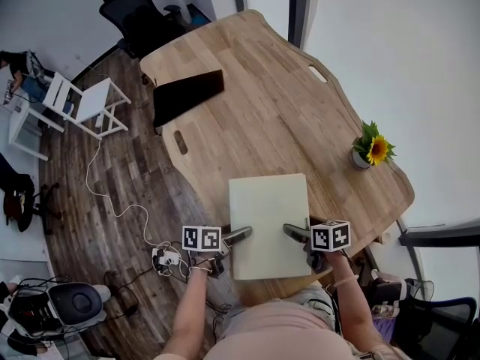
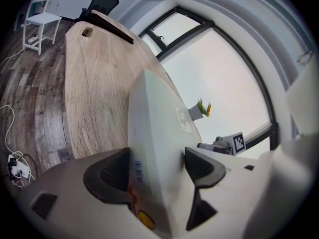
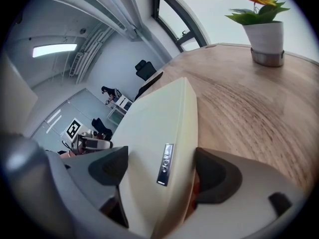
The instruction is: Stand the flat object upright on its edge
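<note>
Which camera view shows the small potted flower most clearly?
The right gripper view: the potted flower stands large and sharp there, with white pot and yellow bloom. The head view shows the potted flower small, from above. The left gripper view shows the potted flower tiny and distant.

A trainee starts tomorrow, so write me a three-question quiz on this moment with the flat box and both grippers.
1. True or false: the flat box already stands upright on its edge.
2. What sits between the left gripper's jaws? A) a mug B) the flat box C) nothing
3. Fill in: the potted sunflower stands nearer the ___ gripper.
Key: 1 false, it lies broad face up; 2 B; 3 right gripper.
</note>
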A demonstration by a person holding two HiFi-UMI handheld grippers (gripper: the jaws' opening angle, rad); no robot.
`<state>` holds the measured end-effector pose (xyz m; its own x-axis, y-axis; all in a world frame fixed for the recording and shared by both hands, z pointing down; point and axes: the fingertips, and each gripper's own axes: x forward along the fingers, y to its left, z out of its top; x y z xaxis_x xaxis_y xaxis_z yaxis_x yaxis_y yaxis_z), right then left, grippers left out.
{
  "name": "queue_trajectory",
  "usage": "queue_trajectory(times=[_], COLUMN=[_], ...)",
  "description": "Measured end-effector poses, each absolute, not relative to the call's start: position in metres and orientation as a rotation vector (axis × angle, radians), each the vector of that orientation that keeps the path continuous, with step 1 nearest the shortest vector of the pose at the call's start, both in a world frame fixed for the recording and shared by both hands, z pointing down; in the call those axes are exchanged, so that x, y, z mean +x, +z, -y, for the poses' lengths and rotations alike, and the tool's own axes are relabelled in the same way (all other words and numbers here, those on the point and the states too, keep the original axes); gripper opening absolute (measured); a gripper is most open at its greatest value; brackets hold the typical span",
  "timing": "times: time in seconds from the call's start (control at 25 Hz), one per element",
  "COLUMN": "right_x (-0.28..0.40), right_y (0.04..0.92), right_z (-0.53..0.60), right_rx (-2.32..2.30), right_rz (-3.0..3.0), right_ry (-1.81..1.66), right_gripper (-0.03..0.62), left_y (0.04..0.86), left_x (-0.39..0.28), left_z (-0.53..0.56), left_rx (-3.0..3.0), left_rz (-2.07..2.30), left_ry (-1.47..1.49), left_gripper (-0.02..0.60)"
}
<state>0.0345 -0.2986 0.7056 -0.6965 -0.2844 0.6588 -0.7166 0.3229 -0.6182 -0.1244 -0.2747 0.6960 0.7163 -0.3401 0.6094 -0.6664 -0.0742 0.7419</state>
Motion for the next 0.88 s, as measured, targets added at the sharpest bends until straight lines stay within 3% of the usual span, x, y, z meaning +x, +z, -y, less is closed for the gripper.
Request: queue_trajectory(times=[0.88], right_x=[0.038], right_y=[0.654], right_z=[0.294], right_rx=[0.935], right_rz=[2.303], right_ry=[1.17], right_gripper=[0.42], left_y=[0.644], left_x=[-0.118], left_z=[0.267], left_rx=[1.808], left_rz=[0.896], left_ry=[0.305], left_gripper=[0.316])
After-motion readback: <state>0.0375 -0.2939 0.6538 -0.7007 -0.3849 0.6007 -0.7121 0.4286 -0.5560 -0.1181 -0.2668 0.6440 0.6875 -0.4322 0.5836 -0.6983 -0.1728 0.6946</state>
